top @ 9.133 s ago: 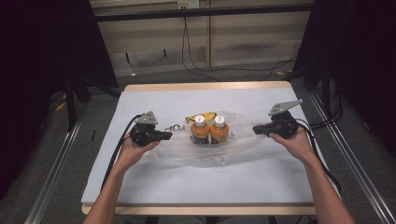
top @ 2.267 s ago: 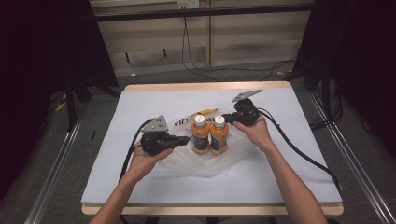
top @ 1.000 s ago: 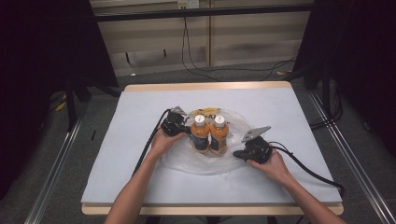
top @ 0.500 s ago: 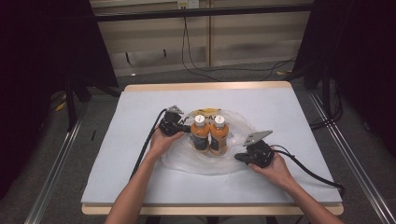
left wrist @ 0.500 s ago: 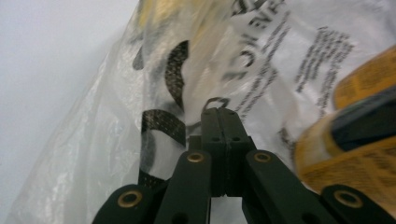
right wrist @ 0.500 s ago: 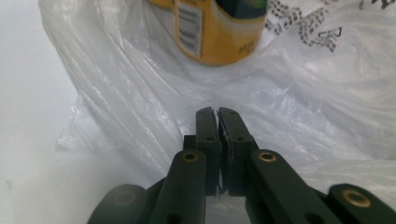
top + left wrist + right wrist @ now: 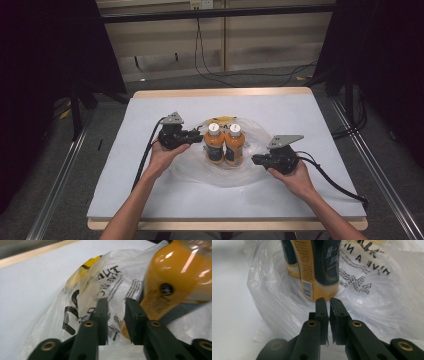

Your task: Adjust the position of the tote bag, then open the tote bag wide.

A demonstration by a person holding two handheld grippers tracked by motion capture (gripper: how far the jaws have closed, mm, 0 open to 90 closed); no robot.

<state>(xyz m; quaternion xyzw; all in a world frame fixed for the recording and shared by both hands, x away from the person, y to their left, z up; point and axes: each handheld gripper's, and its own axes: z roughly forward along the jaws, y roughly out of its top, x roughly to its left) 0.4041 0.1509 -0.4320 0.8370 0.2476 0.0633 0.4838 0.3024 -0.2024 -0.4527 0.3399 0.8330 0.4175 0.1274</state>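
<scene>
High view: two orange bottles (image 7: 224, 144) stand upright on a clear plastic bag (image 7: 250, 170) mid-counter (image 7: 125, 175). Left tool (image 7: 199, 135) sits by the left bottle, jaws slightly spread over bag film. Right tool (image 7: 255, 159) pinches the bag's right edge.

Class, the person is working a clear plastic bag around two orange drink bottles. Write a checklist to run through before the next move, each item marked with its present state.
1. Both bottles upright: left bottle and right bottle stand side by side: ok.
2. Bottles inside the plastic bag: cannot tell.
3. Left gripper gripping bag film: jaws parted, film between them: not ok.
4. Right gripper gripping bag film: jaws nearly shut, film between them unclear: cannot tell.
5. Caps on both bottles: ok.
</scene>
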